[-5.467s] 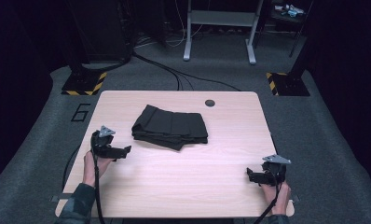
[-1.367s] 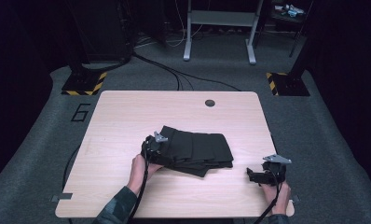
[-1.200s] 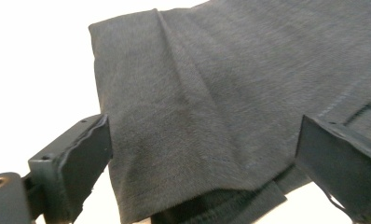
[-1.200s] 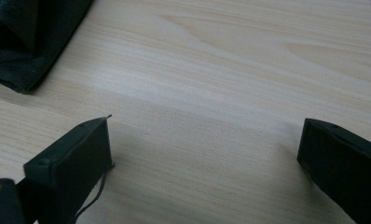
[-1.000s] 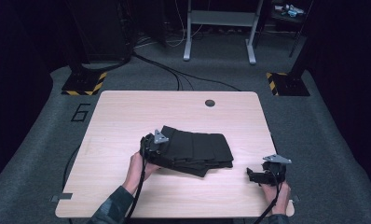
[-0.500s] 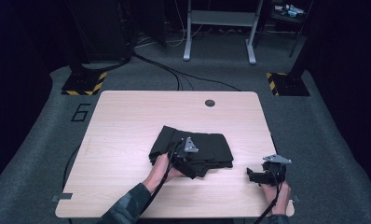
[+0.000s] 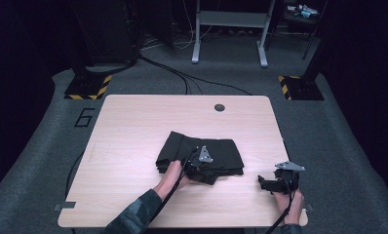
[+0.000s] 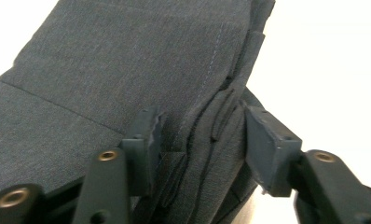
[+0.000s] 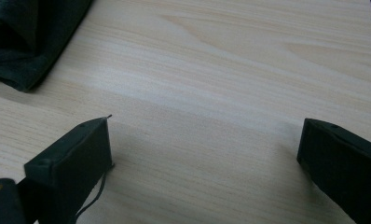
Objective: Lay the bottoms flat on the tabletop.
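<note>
Left gripper (image 7: 205,171), high view: at the 6 o'clock edge of the folded dark trousers (image 7: 216,152), which lie at the centre of the table (image 7: 133,126). Right gripper (image 7: 264,183) rests at 4 o'clock, well apart. Left gripper view: jaws have just been closing, the layered fabric edge (image 8: 207,140) between them. Right gripper view: jaws spread wide over bare wood.

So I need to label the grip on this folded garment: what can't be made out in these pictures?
- High view: the left gripper jaws are hidden by its own body and the hand.
- Left gripper view: the folded dark garment is cut off by the frame edges; the layers bunch between the pads, but a firm pinch cannot be told.
- High view: what garment it is; the folds hide its shape.
- Right gripper view: the right gripper body is cut off below.
</note>
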Demonstrator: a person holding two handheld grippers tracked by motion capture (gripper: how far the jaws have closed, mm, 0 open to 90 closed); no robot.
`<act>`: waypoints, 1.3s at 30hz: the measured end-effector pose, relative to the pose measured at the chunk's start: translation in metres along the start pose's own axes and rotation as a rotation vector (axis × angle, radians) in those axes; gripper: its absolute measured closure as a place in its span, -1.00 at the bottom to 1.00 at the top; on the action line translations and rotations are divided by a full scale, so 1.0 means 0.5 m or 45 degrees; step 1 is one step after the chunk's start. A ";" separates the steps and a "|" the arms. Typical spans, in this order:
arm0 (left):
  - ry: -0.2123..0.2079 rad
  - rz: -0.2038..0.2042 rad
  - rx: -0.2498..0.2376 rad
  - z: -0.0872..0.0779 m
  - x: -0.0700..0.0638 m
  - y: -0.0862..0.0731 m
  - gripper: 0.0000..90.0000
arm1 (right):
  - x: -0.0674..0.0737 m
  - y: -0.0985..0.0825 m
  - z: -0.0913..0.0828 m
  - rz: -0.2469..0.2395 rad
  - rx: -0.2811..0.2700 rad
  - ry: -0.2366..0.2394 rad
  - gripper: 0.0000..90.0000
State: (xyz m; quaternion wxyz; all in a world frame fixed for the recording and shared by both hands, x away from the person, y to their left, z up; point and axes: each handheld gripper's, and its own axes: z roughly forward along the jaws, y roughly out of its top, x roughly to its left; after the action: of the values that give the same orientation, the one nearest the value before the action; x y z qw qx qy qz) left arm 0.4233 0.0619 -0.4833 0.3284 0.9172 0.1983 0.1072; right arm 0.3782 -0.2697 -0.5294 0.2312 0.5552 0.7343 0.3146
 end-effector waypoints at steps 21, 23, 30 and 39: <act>0.002 -0.043 -0.106 -0.043 0.027 0.016 0.69 | -0.001 0.000 0.000 -0.004 -0.004 -0.001 -0.95; 0.001 -0.051 -0.119 -0.051 0.031 0.019 0.69 | -0.001 0.000 0.000 -0.004 -0.004 -0.001 -0.95; 0.060 -0.094 -0.196 -0.089 0.052 0.020 0.70 | -0.001 0.000 0.000 -0.004 -0.003 -0.002 -0.95; 0.119 -0.143 -0.268 -0.138 0.082 0.014 0.70 | -0.001 0.000 0.000 -0.003 -0.004 -0.002 -0.95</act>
State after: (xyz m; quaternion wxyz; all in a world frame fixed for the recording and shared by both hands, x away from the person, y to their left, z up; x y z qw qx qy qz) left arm 0.4394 0.1135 -0.4236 0.4189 0.8591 0.2522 0.1514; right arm 0.3784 -0.2701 -0.5295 0.2330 0.5542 0.7344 0.3151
